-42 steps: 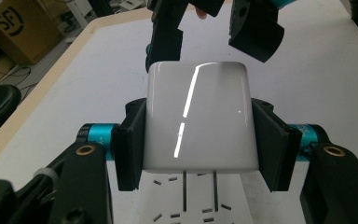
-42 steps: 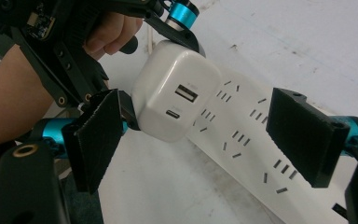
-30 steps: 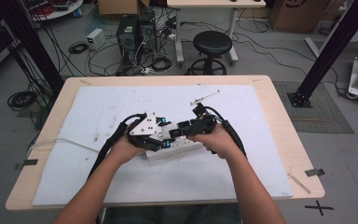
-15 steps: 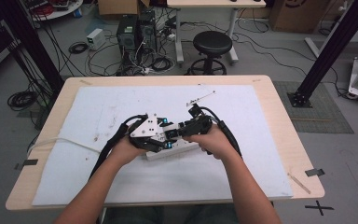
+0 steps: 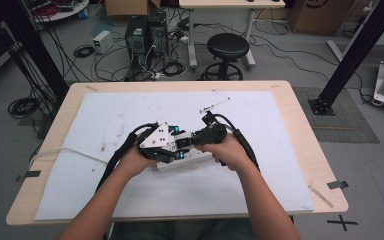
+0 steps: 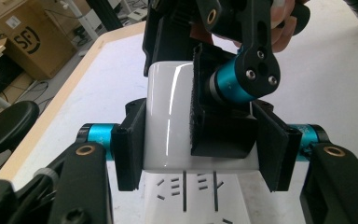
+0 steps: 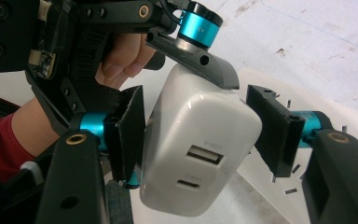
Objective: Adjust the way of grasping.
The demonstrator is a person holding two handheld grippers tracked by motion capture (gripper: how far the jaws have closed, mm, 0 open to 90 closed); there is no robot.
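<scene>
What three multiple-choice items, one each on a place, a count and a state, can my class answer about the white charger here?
1. Where is the charger?
A on the stool
B over the power strip on the table
C on the floor

2. How many ports show on its face?
A one
B two
C four

3. How is the left claw?
A shut on the charger
B wide open
C lying unheld

Key:
1. B, the slotted strip lies right under it.
2. B, a wide port sits above a small one.
3. A, its pads clamp the charger.
</scene>
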